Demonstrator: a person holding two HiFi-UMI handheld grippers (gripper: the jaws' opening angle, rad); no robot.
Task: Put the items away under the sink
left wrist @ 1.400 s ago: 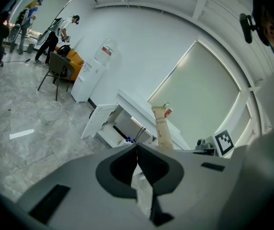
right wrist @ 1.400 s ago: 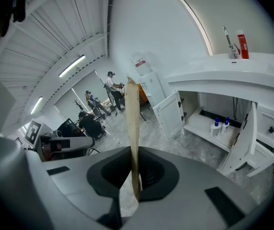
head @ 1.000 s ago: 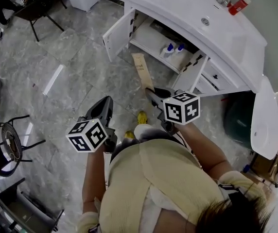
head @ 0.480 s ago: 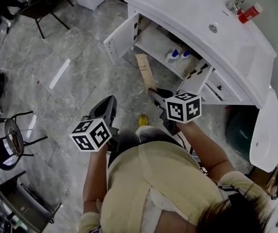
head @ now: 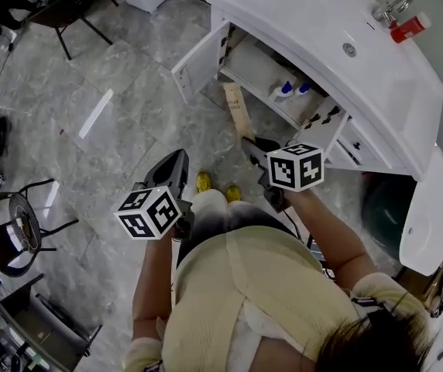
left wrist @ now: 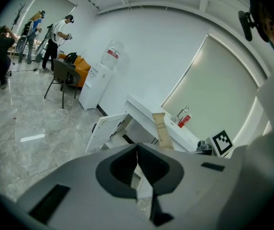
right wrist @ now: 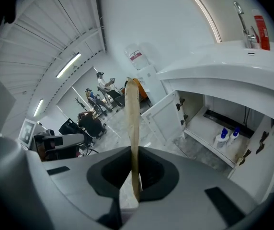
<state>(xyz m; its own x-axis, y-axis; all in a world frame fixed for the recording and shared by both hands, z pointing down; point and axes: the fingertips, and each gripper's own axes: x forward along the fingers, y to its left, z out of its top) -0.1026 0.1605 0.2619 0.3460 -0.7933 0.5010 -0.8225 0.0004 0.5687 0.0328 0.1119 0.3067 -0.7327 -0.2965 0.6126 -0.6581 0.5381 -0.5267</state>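
My right gripper [head: 252, 143] is shut on the lower end of a flat brown paper package [head: 236, 109]; the package stands up edge-on between the pads [right wrist: 133, 123] and also shows in the left gripper view [left wrist: 162, 128]. My left gripper [head: 176, 163] hangs beside it at waist height, its jaws shut with nothing between them [left wrist: 137, 149]. Ahead is the white sink cabinet [head: 314, 29] with both doors swung open. On its lower shelf stand two white bottles with blue caps [head: 292, 91] [right wrist: 227, 137]. The package is apart from the cabinet, over the floor in front of it.
The left cabinet door [head: 200, 60] and the right door [head: 324, 124] jut out into the floor space. A red bottle [head: 408, 28] stands by the faucet [head: 389, 9]. A round black stool [head: 5, 233] and chairs [head: 59, 10] are at the left; a water dispenser [left wrist: 100, 82] and people stand further back.
The person has taken a step, and both grippers have drifted along with the body in front of the open cabinet. The package stays gripped in the right gripper.
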